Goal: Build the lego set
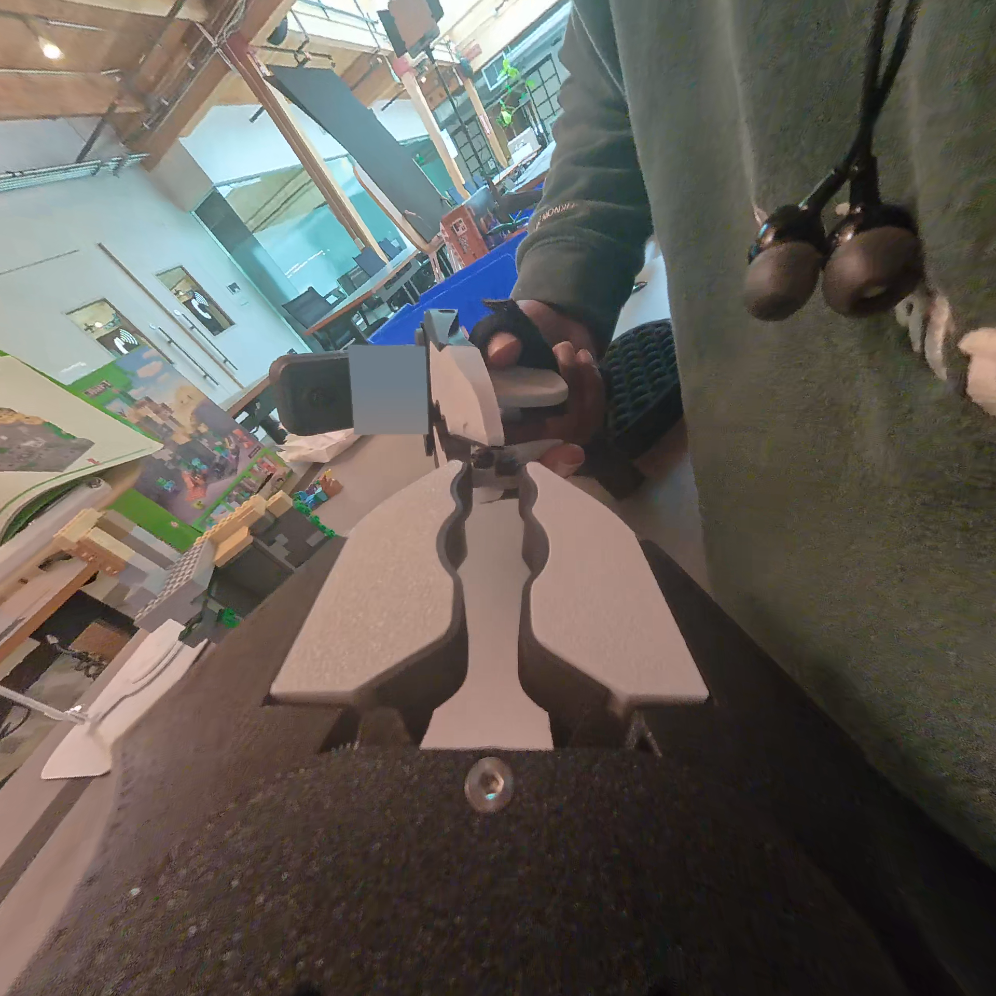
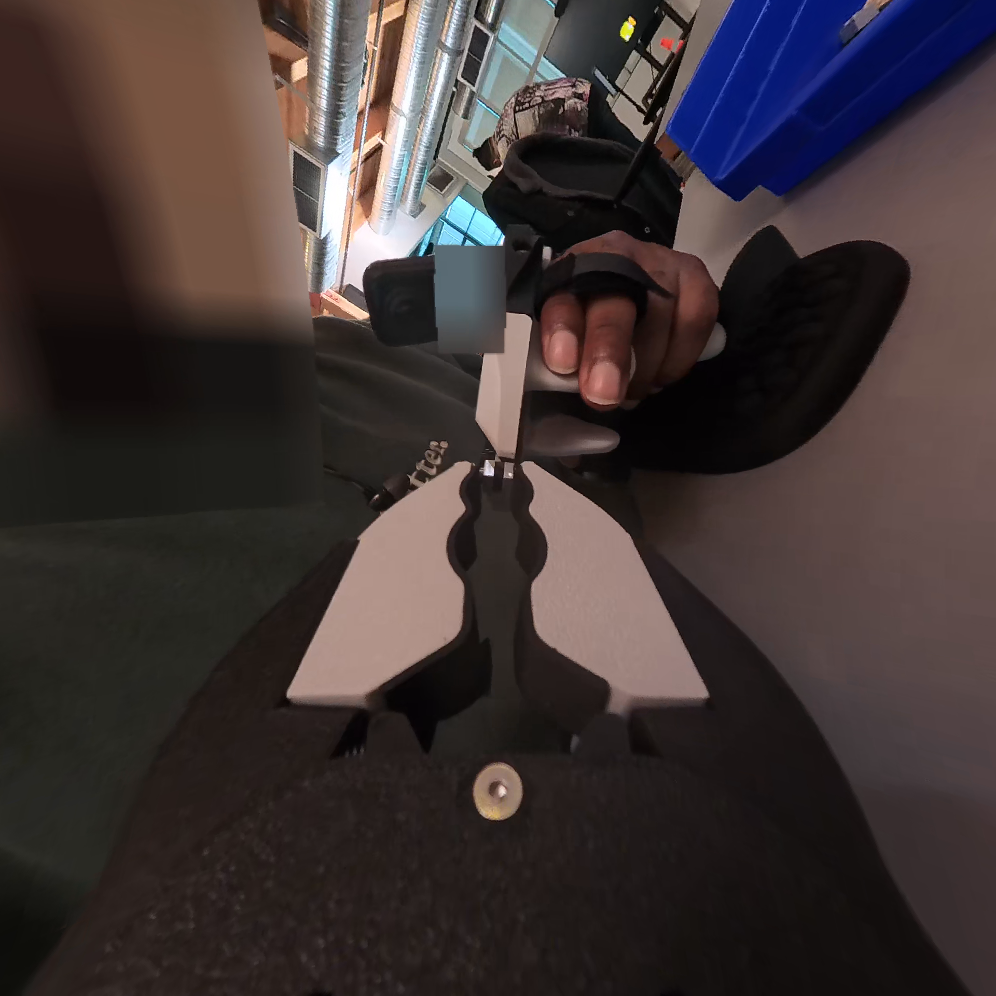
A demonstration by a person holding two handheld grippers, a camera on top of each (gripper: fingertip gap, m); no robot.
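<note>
We see both grey plastic 2-finger grippers, L (image 1: 493, 468) & R (image 2: 498, 474), tip to tip, each pinched closed on 1 tiny silvery-black lego piece (image 2: 495, 470) btwn them. Part-built grey-and-tan lego castle (image 1: 215, 560) sits well left of that piece, w/ the green picture box (image 1: 178, 436) behind the castle.

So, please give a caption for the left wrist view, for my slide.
Two tools meet tip to tip on a small piece, lego build behind.

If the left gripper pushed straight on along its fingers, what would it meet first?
Most likely the right gripper, whose tips meet the left gripper over a small piece; depth is uncertain.
</note>
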